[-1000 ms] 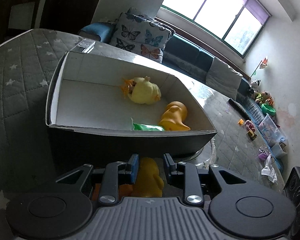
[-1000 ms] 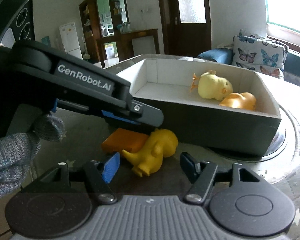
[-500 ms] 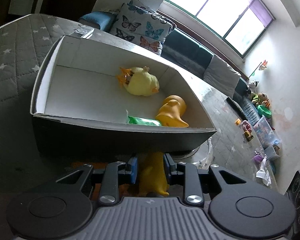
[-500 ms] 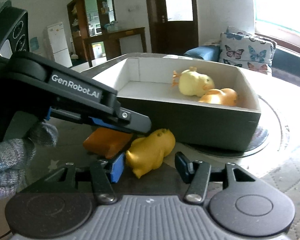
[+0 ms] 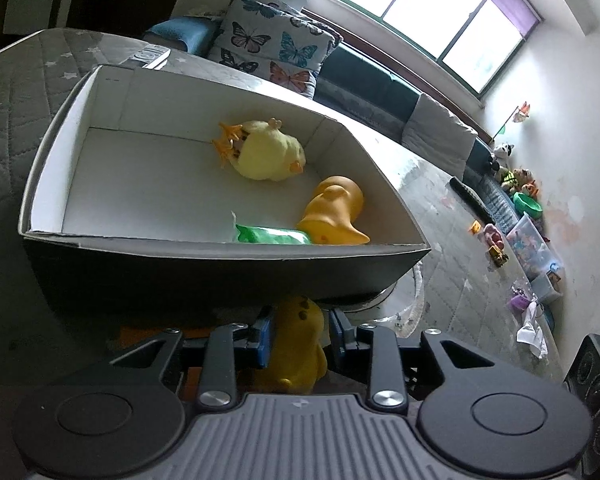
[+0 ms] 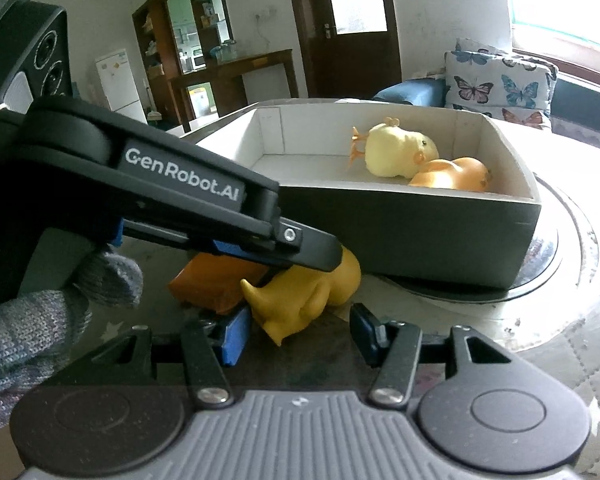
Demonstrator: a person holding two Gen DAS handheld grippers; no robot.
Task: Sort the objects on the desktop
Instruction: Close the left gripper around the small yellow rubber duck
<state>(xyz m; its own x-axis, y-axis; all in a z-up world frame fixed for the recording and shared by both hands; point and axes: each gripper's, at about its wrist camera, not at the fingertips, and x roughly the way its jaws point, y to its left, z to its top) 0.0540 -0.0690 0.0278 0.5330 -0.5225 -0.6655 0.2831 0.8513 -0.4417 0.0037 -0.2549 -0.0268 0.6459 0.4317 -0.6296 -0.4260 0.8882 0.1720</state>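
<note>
Yellow duck toy (image 6: 306, 294) lies on its side on my desk (image 6: 560, 360) just before the box (image 6: 400, 236), long axis running toward it. My left gripper (image 5: 300, 330), jaws just opening, straddles it loosely; my right gripper (image 6: 298, 334) stands released, left pad touching.

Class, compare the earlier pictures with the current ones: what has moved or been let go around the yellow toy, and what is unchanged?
The left tool, earlier clamped on the yellow toy, has just been opening; the toy sits between its jaws with a gap on the right. The right tool narrowed around the toy's tail end, its right pad clear of it. The box, its chick, orange duck and green packet stayed put.
</note>
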